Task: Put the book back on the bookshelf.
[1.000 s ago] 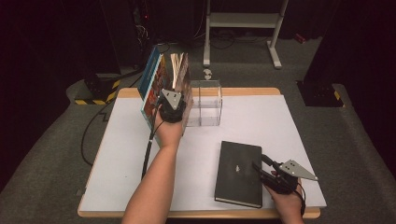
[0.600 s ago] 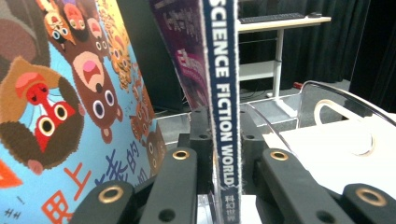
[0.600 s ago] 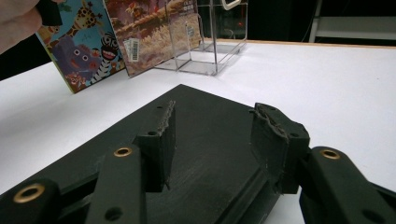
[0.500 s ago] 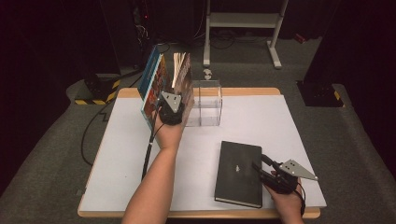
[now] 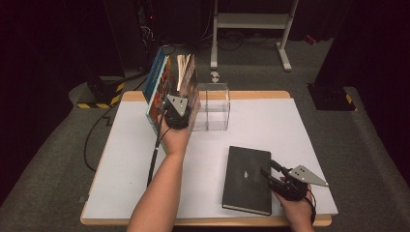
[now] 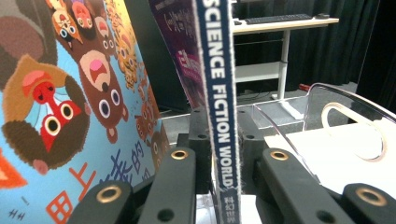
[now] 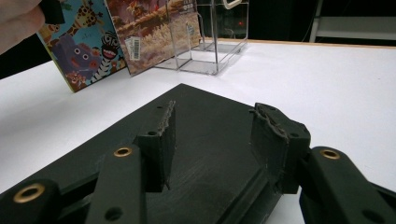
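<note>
A white counter (image 5: pixel 270 125) with a wooden edge was seen from the high view, carrying everything. At its far left part, a row of books (image 5: pixel 171 89) was stood upright and tilted, leaning against a clear acrylic holder (image 5: pixel 212 107) just to their right. The outermost of these was a large picture book (image 6: pixel 65 107) with cartoon animals on its cover. Nearer the person, on the right part of the counter, a black notebook (image 5: pixel 247 179) was laid flat and closed.

The left tool (image 5: pixel 177 112) was held at the near edge of the upright books. In the left gripper view, its jaws were seen clenched on the spine of a thin blue book lettered "SCIENCE FICTION WORLD" (image 6: pixel 219 93), which was kept upright between the picture book and the holder's curved wall. Its jaws had just been closing on that spine.

The right tool (image 5: pixel 274 175) was rested over the right edge of the black notebook. In the right gripper view, its jaws were held apart above the dark cover, with no thing pressed between the pads (image 7: pixel 164 135).
</note>
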`<action>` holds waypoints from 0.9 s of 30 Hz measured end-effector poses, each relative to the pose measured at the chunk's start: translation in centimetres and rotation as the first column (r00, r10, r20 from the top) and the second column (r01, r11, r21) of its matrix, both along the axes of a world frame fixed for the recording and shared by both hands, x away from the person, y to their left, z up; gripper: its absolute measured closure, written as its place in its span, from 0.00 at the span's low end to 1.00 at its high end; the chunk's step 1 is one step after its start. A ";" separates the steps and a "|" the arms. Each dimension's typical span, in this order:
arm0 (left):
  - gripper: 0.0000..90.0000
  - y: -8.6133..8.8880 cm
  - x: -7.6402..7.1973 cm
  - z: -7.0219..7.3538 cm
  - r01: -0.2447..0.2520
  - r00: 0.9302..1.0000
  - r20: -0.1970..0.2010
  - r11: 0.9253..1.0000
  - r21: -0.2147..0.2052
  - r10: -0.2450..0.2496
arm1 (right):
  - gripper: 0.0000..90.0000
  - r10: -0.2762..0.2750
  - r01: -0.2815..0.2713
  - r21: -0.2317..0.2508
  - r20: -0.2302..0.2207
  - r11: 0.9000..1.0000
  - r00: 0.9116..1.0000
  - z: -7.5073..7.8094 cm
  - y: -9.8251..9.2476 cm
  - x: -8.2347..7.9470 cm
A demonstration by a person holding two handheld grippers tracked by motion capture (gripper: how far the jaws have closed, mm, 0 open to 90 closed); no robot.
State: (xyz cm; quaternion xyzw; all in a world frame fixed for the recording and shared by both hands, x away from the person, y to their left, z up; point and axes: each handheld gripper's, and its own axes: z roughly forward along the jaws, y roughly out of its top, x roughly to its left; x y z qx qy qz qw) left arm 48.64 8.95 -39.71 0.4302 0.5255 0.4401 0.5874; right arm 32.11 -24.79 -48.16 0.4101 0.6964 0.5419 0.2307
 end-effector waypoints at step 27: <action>0.60 0.4 -0.6 -0.3 0.020 0.998 -0.065 1.000 -0.016 -0.021 | 0.55 0.008 -0.008 -0.015 -0.002 1.000 1.000 -0.2 0.5 0.1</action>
